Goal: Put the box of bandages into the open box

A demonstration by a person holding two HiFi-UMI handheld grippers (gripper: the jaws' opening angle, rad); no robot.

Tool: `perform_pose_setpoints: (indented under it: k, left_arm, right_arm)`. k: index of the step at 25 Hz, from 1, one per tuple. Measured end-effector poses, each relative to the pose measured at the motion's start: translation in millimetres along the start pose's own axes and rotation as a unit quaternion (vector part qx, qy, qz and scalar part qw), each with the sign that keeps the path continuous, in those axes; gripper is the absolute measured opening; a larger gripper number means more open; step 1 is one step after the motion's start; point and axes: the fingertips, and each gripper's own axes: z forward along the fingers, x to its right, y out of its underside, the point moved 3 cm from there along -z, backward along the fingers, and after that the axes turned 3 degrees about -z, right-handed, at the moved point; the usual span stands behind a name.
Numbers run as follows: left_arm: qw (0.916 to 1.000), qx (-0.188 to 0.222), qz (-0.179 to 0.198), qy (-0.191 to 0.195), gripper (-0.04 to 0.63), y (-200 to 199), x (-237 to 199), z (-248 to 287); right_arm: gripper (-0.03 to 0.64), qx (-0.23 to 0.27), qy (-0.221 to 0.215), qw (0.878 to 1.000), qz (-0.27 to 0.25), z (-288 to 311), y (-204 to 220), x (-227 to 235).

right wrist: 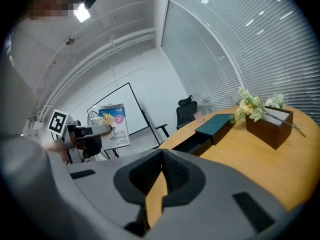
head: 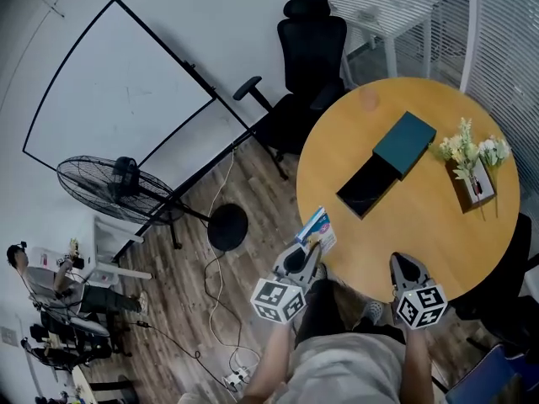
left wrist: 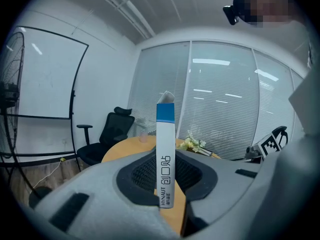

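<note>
The bandage box (head: pixel 319 227), white and blue with print, is off the table's near-left rim, clamped upright in my left gripper (head: pixel 312 247). In the left gripper view I see it edge-on (left wrist: pixel 165 134), with both pads pressing its sides. The right gripper view shows its printed face (right wrist: pixel 114 125). The open box (head: pixel 387 162) lies mid-table: a dark teal sleeve with a black tray slid out toward me (right wrist: pixel 207 129). My right gripper (head: pixel 405 263) hovers at the table's near edge. Its tips (right wrist: pixel 161 153) meet with nothing between them.
The round wooden table (head: pixel 337 251) carries a brown planter with pale flowers (head: pixel 472 171) right of the open box. On the floor to the left are a black office chair (head: pixel 307 57), a whiteboard on a stand (head: pixel 118 91), a fan (head: pixel 118 183) and cables.
</note>
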Motion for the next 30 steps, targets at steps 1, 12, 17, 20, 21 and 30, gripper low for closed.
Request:
perform_pose_setpoints:
  k: [1,12,17,20,21,30]
  left_arm:
    - [1.0000,-0.002,0.001,0.006,0.063,0,-2,5]
    - [0.9957,-0.016,0.009,0.091,0.063,-25,-53,82]
    - [0.9897,-0.040,0.005,0.137,0.064,-29,-69,135]
    - [0.9839,-0.058,0.008,0.169,0.064,-28,-74,160]
    - [0.9817,-0.065,0.010,0.179,0.064,-27,-77,168]
    - [0.9504,-0.123,0.022,0.285,0.064,-17,-96,227]
  right_arm:
    - [-0.003,0.000,0.002,1.000,-0.002,3,-1,0]
    - [-0.003,0.012,0.062,0.998,-0.005,54,-26,1]
    - [-0.003,0.006,0.089,0.996,0.009,82,-27,-8]
    - [-0.003,0.005,0.107,0.994,0.014,96,-30,-7]
    - [-0.003,0.006,0.115,0.993,0.019,100,-32,-5]
    - [-0.003,0.000,0.190,0.981,0.038,129,-28,-4]
